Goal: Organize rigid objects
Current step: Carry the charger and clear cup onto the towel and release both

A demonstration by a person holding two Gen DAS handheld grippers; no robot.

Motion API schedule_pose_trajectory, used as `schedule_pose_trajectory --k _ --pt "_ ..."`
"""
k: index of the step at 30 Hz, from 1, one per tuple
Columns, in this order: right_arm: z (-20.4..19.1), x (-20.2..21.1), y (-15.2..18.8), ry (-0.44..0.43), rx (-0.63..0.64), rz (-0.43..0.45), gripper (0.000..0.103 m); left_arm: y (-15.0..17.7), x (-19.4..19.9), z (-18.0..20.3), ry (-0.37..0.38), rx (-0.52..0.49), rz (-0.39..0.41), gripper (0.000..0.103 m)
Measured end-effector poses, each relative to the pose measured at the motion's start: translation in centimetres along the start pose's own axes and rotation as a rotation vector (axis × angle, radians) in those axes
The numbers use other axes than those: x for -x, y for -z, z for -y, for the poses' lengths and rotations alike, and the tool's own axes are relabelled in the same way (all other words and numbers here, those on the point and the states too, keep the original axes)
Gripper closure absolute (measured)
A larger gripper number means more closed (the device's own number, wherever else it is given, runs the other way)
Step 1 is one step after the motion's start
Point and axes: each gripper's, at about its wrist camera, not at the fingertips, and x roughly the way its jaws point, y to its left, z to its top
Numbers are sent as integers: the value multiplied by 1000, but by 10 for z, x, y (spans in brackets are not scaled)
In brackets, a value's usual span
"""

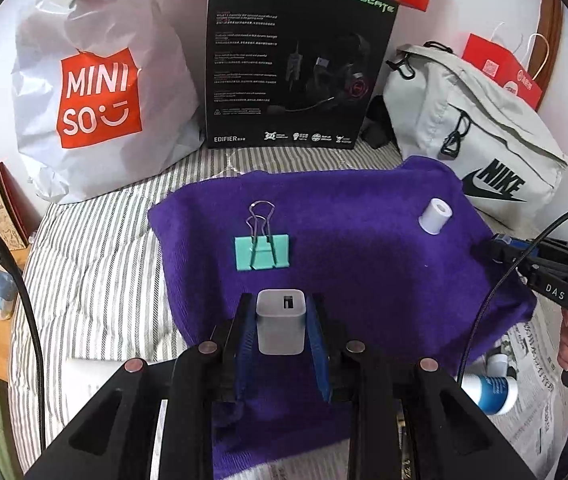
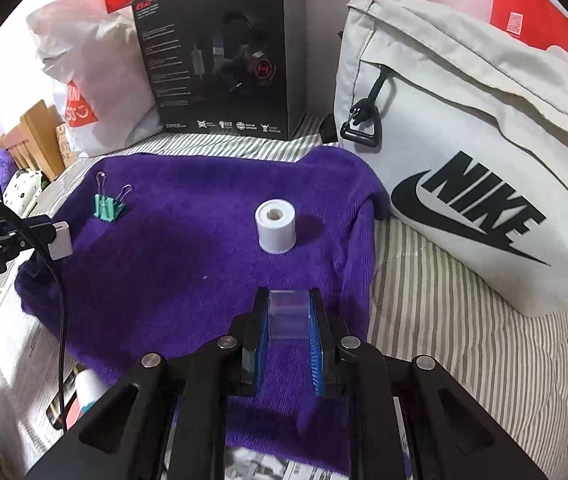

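My left gripper (image 1: pixel 281 320) is shut on a white USB charger cube (image 1: pixel 281 322), held over the near part of a purple towel (image 1: pixel 364 208). It shows in the right wrist view too (image 2: pixel 61 240). My right gripper (image 2: pixel 288 316) is shut on a clear plastic block (image 2: pixel 288 314) above the towel's near right part (image 2: pixel 187 240). A green binder clip (image 1: pixel 261 250) lies on the towel ahead of the charger, also visible in the right wrist view (image 2: pixel 107 206). A white spool (image 2: pixel 275 226) stands upright mid-towel, at the far right in the left wrist view (image 1: pixel 436 215).
A black headset box (image 1: pixel 292 64), a white Miniso bag (image 1: pixel 95 96) and a grey Nike bag (image 2: pixel 476 160) stand behind the towel. A blue-and-white bottle (image 1: pixel 488 390) lies on newspaper at the near right. The striped bedsheet (image 1: pixel 95 264) surrounds the towel.
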Motion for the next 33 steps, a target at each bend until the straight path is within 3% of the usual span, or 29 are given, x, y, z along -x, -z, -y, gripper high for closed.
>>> schedule_pose_trajectory --k 11,27,31,33 --pt "2 -31 -13 1 0 -24 86 -14 -33 -8 -12 6 -41 78" --pt "-1 -56 -20 1 21 -61 85 -17 -45 -8 -22 -9 -59 77" --pt "-2 -57 -20 -13 32 -66 81 -13 -54 -7 -43 -6 -95 76" --pt "-2 -54 -18 -14 35 -67 73 -9 -55 -5 -46 -7 -104 76"
